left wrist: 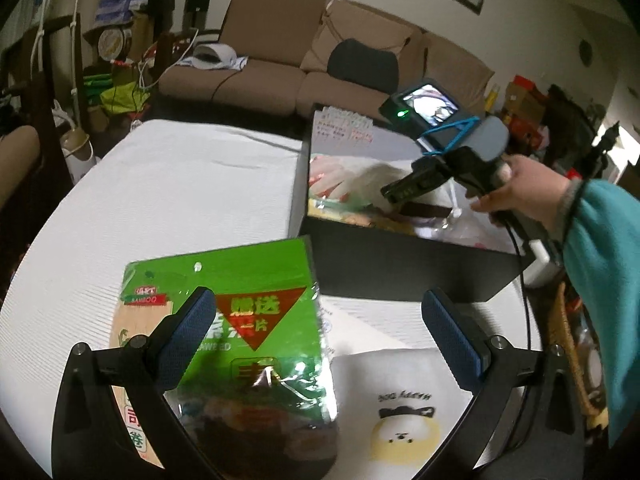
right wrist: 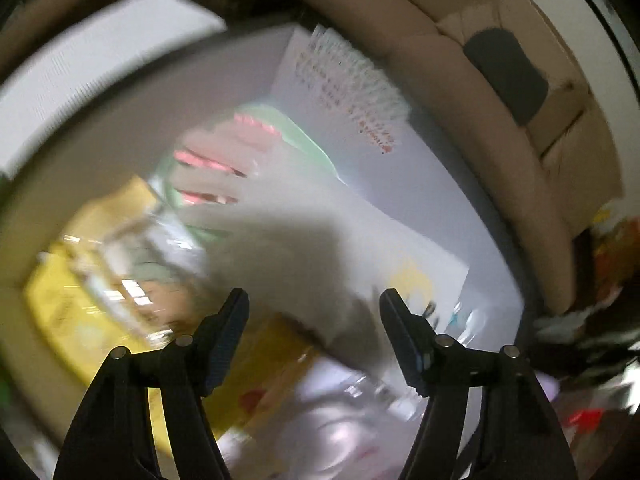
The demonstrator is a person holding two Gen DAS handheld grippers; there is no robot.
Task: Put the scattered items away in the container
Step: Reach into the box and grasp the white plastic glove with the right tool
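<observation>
- I see the tabletop (left wrist: 168, 184) under a white ribbed cover, with the brown sofa (left wrist: 288, 60) behind it.
- The black container (left wrist: 392, 268) stands on the far right part of the tabletop, open at the top, with pale inner walls.
- Inside the container I can make out a sheet with rows of red and dark print (right wrist: 352, 92) leaning against the far wall, a clear packet with pink contents and a green edge (right wrist: 224, 152), a yellow package (right wrist: 80, 280) and a large pale bag (right wrist: 304, 248) lying over the pile. The right wrist view is smeared, so I cannot tell the finer contents.
- The green seaweed packet (left wrist: 256, 320) lies flat on the tabletop outside the container, just in front of its near wall.
- A white pouch with a cartoon dog (left wrist: 404, 404) lies beside the seaweed packet on its right, also outside the container.
- My right gripper (right wrist: 314, 312) hangs over the container's contents, held by a hand (left wrist: 520, 192) in a teal sleeve; its jaws stand apart with nothing pressed between them.
- My left gripper (left wrist: 316, 320) points down over the seaweed packet, jaws wide open; one finger overlaps the packet in view, and I cannot tell whether it touches.
</observation>
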